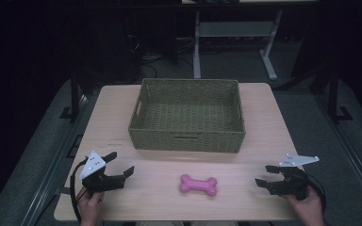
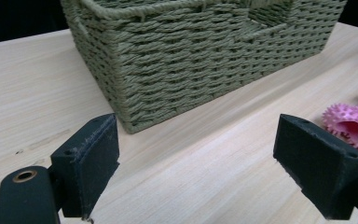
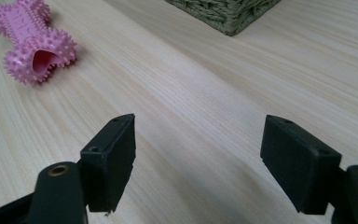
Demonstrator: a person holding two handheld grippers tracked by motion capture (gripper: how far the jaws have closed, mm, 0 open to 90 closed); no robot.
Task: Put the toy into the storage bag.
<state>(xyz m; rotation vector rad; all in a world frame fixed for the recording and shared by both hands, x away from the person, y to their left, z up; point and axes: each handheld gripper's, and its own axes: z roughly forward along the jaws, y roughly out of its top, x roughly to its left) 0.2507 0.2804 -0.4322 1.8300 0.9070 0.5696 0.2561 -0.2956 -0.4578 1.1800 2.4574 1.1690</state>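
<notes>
Both tools gape; pink bone cut off beside basket.

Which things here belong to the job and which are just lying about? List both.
Likely the job (none stated):
bone toy
basket
left gripper, open
right gripper, open

Just about:
table underneath
desk frame behind
</notes>
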